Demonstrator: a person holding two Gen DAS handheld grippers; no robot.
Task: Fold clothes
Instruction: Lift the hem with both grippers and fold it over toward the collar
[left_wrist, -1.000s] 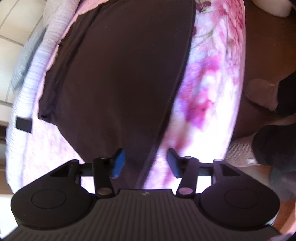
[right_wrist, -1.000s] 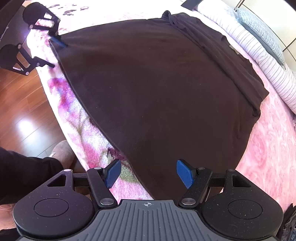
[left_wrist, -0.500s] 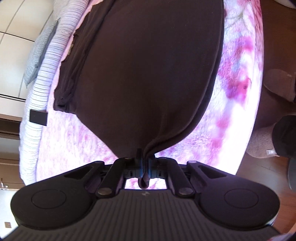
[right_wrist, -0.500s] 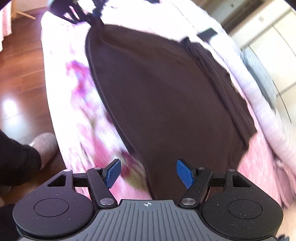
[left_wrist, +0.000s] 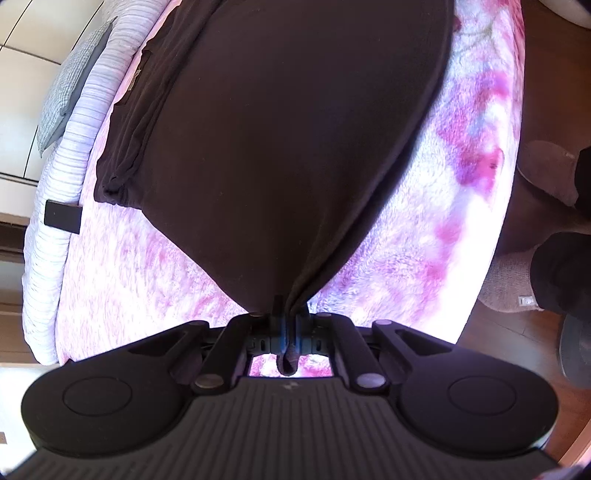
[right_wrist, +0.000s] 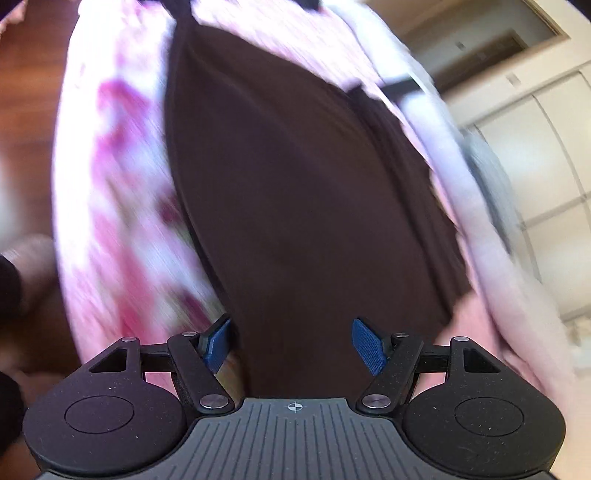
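Since a second ago the left tongs (left_wrist: 290, 328) have been clamped onto a corner of the dark garment (left_wrist: 288, 147), fabric bunched between the pads; the right tongs (right_wrist: 291, 341) have been lowered toward the garment's opposite corner, jaws wide, nothing gripped, cloth lying between them. The garment is spread flat on the pink floral blanket (left_wrist: 461, 192) of the bed, folded sleeve beside the striped pillow (left_wrist: 74, 155).
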